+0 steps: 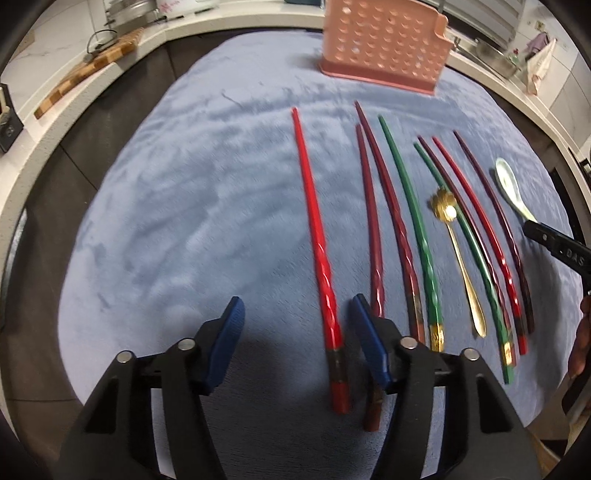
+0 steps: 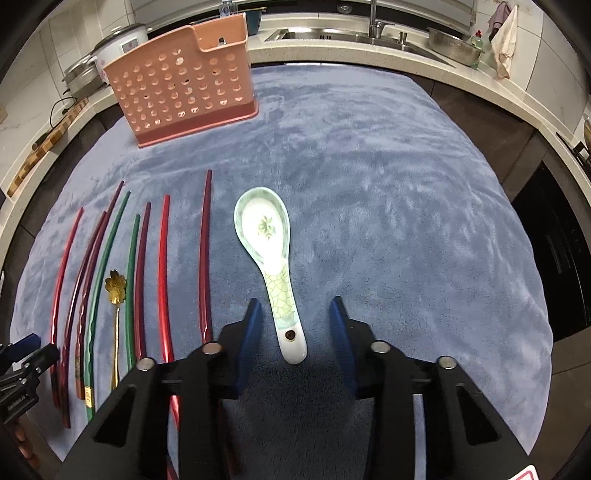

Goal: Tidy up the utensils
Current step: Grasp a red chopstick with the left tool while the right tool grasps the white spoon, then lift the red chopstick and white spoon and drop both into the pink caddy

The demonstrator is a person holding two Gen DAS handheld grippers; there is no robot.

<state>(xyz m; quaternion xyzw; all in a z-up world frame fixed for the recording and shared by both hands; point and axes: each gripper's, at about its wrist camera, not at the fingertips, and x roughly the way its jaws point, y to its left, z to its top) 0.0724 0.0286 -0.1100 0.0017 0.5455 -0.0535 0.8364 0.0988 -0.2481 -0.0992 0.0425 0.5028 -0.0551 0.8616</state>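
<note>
Several chopsticks in red, maroon and green lie side by side on a blue cloth (image 1: 166,221). My left gripper (image 1: 297,314) is open, with the thick end of a bright red chopstick (image 1: 317,251) lying between its fingers. A gold flower spoon (image 1: 458,254) lies among the chopsticks. My right gripper (image 2: 295,314) is open over the handle of a white and green ceramic spoon (image 2: 269,251). A pink perforated utensil holder (image 2: 184,92) stands at the back; it also shows in the left wrist view (image 1: 384,44).
A pale counter rims the cloth, with a wooden board (image 1: 88,70) at the left, a rice cooker (image 2: 118,40) and a sink (image 2: 351,35) with a metal bowl (image 2: 456,46) behind. The right gripper's tip (image 1: 554,247) shows in the left wrist view.
</note>
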